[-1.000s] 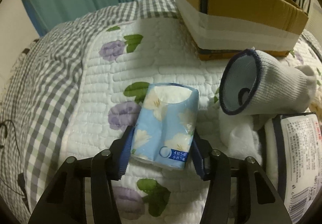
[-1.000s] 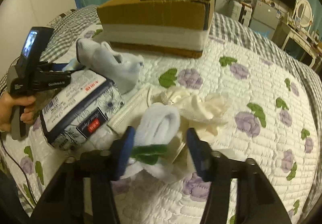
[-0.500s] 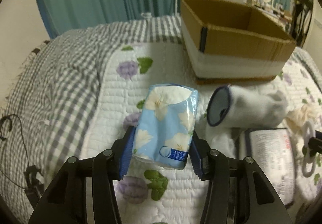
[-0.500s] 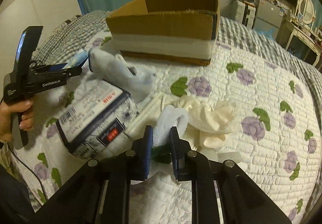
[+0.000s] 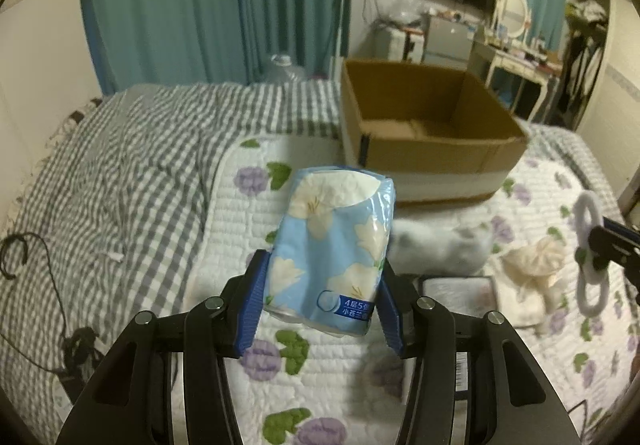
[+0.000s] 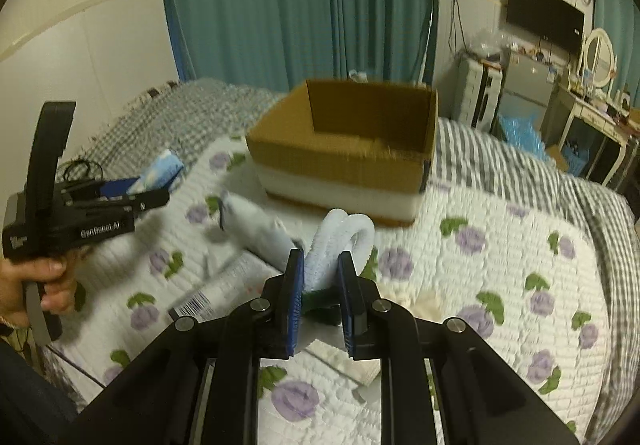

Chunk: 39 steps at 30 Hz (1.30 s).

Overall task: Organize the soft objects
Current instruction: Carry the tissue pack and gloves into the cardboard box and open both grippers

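My left gripper [image 5: 322,277] is shut on a light blue tissue pack [image 5: 334,245] with white flowers and holds it up above the quilt. My right gripper [image 6: 320,269] is shut on a white fluffy looped item [image 6: 340,241] with a green part at its base; it also shows at the right edge of the left wrist view [image 5: 590,245]. An open cardboard box [image 5: 424,133] stands on the bed beyond both grippers, and its inside looks empty. The left gripper with the pack also shows in the right wrist view [image 6: 120,193].
A white sock [image 6: 256,225], a cream cloth [image 5: 536,261] and a dark printed pack [image 6: 224,289] lie on the flowered quilt [image 6: 500,265]. A grey checked blanket [image 5: 112,173] covers the bed's left. Curtains, a dresser and a TV stand behind.
Both grippers have risen well above the bed with their items. The right gripper closed on the white looped item and lifted it. The box interior has come into view.
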Each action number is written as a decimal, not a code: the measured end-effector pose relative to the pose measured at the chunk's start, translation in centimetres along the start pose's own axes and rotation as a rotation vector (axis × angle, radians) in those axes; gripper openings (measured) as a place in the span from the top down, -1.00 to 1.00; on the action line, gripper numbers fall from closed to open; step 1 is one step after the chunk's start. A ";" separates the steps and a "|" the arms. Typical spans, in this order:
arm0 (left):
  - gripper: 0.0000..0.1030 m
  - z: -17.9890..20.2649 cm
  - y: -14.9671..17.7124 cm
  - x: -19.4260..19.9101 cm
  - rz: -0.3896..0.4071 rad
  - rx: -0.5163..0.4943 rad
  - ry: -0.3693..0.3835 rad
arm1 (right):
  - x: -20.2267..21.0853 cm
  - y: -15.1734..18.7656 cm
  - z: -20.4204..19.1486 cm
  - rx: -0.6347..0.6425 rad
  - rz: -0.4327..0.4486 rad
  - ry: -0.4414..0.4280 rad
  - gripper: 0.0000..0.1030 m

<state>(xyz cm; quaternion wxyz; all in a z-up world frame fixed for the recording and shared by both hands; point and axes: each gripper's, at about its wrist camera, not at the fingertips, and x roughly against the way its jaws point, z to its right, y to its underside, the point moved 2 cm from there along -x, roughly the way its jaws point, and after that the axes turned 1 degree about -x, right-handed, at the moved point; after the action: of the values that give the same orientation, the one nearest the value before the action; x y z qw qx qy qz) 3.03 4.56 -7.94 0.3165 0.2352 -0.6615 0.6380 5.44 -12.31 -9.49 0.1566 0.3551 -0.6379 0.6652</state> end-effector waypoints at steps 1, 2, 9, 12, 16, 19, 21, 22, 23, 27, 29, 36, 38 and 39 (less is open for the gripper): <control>0.04 0.1 -0.2 0.4 0.007 -0.002 0.008 | 0.4 -0.4 -0.2 0.002 0.013 -0.001 0.69; 0.04 0.3 -0.5 0.8 0.016 -0.001 0.017 | 0.7 -0.8 -0.3 0.006 0.026 -0.001 0.69; 0.04 0.7 -3.0 4.3 0.153 0.003 0.041 | 3.3 -3.8 -1.3 0.039 0.144 0.007 0.69; 0.04 0.9 -4.4 5.2 0.199 0.010 0.054 | 4.6 -5.7 -1.5 0.060 0.211 0.013 0.69; 0.04 1.1 -6.2 5.6 0.237 0.023 0.080 | 5.3 -7.6 -1.4 0.077 0.269 0.018 0.69; 0.04 1.3 -7.2 5.6 0.259 0.018 0.086 | 5.4 -8.8 -1.2 0.082 0.300 0.022 0.68; 0.04 1.6 -8.0 5.3 0.271 0.015 0.093 | 5.3 -9.4 -1.0 0.085 0.316 0.023 0.68; 0.04 1.7 -8.2 5.2 0.276 0.014 0.096 | 5.2 -9.8 -0.8 0.088 0.326 0.025 0.69; 0.04 1.9 -8.6 5.1 0.283 0.009 0.098 | 5.1 -10.2 -0.7 0.092 0.334 0.027 0.69; 0.04 2.8 -10.5 4.1 0.307 -0.008 0.105 | 4.3 -11.4 -0.2 0.111 0.370 0.038 0.68; 0.04 3.3 -11.3 3.6 0.324 -0.021 0.097 | 3.7 -11.8 -0.2 0.133 0.391 0.049 0.68; 0.04 3.7 -14.0 -0.4 0.330 -0.042 0.058 | 0.2 -14.0 0.9 0.169 0.415 0.060 0.68; 0.03 3.8 -14.3 -1.7 0.316 -0.051 0.057 | -1.1 -14.6 1.5 0.165 0.401 0.058 0.68; 0.03 4.0 -14.6 -2.9 0.296 -0.058 0.062 | -1.9 -14.9 1.8 0.161 0.391 0.058 0.68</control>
<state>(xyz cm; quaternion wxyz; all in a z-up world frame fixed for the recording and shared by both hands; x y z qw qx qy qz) 14.96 -0.77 0.18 0.2459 0.1061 -0.6970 0.6652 17.11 -11.49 0.07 0.0138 0.2168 -0.6347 0.7416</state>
